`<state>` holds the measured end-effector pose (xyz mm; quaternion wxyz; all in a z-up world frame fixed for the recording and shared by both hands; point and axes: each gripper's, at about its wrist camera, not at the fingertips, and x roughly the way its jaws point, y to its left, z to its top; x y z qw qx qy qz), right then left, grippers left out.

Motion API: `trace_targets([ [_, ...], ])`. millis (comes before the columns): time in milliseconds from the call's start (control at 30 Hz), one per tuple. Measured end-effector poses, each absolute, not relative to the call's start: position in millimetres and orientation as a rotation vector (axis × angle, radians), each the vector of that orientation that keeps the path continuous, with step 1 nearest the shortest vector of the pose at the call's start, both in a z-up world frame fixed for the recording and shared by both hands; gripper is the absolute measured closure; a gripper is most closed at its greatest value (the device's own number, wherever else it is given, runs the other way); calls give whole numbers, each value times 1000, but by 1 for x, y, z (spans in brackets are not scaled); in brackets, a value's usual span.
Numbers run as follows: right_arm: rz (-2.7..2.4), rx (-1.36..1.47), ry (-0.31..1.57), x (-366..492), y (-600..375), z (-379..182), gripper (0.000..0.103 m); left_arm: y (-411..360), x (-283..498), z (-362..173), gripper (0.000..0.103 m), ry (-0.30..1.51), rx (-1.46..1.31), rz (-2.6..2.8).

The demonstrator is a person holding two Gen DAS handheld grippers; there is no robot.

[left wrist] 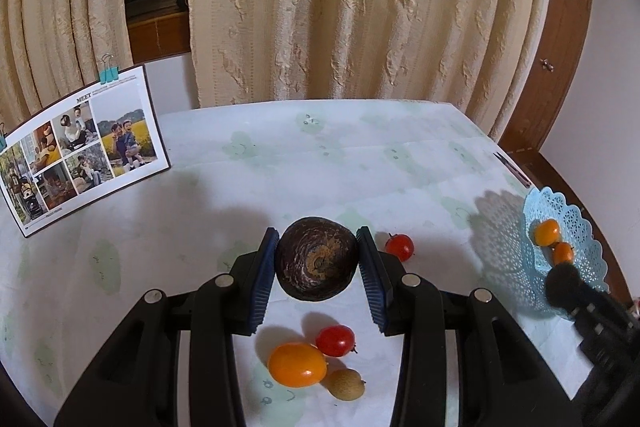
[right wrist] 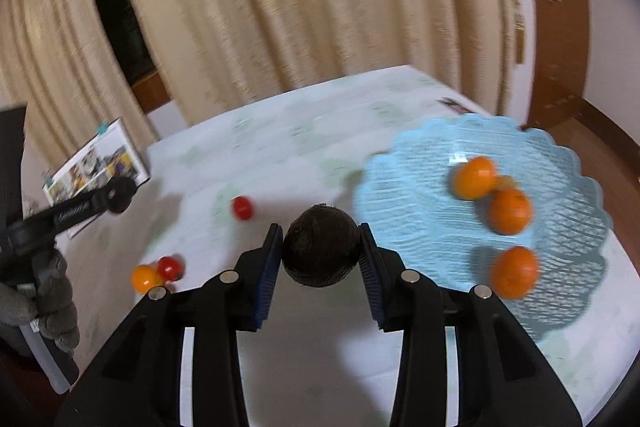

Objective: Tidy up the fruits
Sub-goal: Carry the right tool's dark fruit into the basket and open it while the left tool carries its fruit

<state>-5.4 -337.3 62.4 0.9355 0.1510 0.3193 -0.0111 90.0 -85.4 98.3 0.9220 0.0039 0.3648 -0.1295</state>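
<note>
My left gripper [left wrist: 318, 247] is shut on a dark brown round fruit [left wrist: 317, 259] and holds it above the table. Below it lie an orange fruit [left wrist: 297, 364], a red tomato [left wrist: 335, 340] and a small tan fruit [left wrist: 346, 383]; another tomato [left wrist: 399, 247] lies to the right. My right gripper [right wrist: 320, 241] is shut on a second dark round fruit [right wrist: 321, 247], just left of the light blue lace basket [right wrist: 408, 187], which holds three orange fruits [right wrist: 510, 211]. The view is blurred. The basket also shows in the left wrist view [left wrist: 508, 247].
A photo calendar [left wrist: 80, 151] stands at the table's back left. Cream curtains [left wrist: 360, 7] hang behind the table [left wrist: 280, 167], and a wooden door frame [left wrist: 560, 47] is at the right. The left gripper's arm [right wrist: 72, 215] and a gloved hand [right wrist: 48, 291] show in the right wrist view.
</note>
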Motion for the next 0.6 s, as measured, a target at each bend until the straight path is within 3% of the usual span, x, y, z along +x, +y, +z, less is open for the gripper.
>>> trace_targets([
  [600, -289, 396, 572, -54, -428, 62, 64, -104, 79, 95, 63, 750, 47, -283],
])
